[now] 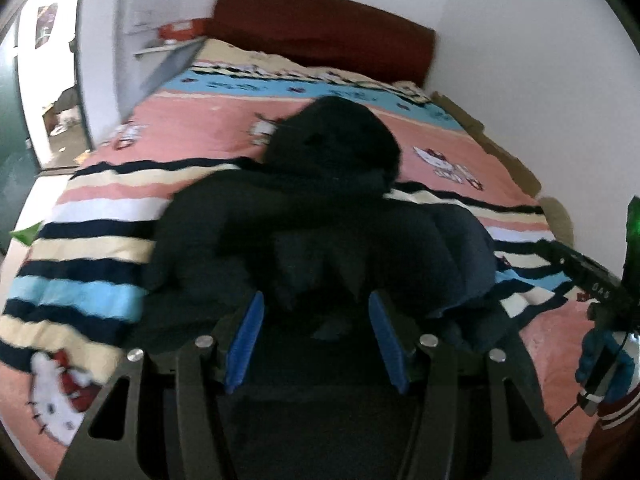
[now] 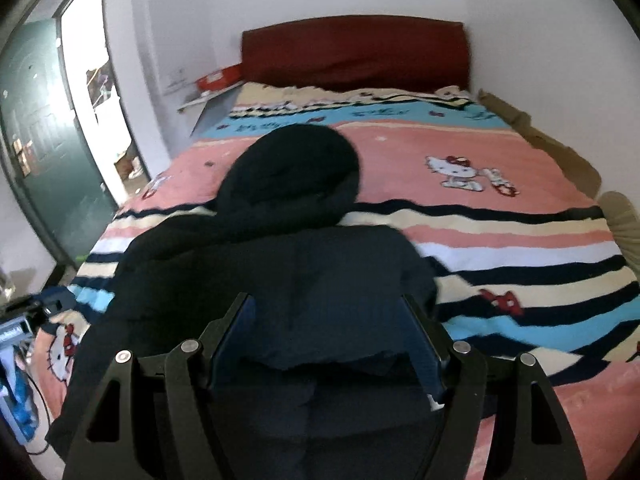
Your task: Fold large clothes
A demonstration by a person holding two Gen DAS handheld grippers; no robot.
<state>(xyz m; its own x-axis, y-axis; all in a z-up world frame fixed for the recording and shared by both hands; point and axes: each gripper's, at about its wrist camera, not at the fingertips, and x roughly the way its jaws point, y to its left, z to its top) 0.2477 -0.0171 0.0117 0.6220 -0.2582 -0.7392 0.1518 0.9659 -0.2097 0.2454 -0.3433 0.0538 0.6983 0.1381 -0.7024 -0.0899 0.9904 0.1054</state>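
Here I am looking down along both grippers at a dark hooded coat (image 2: 280, 248) lying on the bed (image 2: 500, 240), spread over a striped, cartoon-cat printed bedsheet (image 1: 100, 240). The coat's hood (image 2: 292, 168) is pointing toward the dark red headboard (image 2: 356, 52), and its body is bunching up in thick folds at the near edge of the bed.

The left gripper (image 1: 316, 328) is hanging over the near part of the coat with its blue-padded fingers (image 1: 244, 344) standing apart; dark cloth is sitting in the gap between them, but I cannot tell whether the pads are pressing on it.

The right gripper (image 2: 328, 336) is hovering over the lower back of the coat, and I am seeing its fingers (image 2: 420, 340) spread wide and released, with the coat lying flat beneath and touching neither pad.

At the right edge of the left wrist view, the other gripper and a hand in a blue glove (image 1: 604, 364) are showing.
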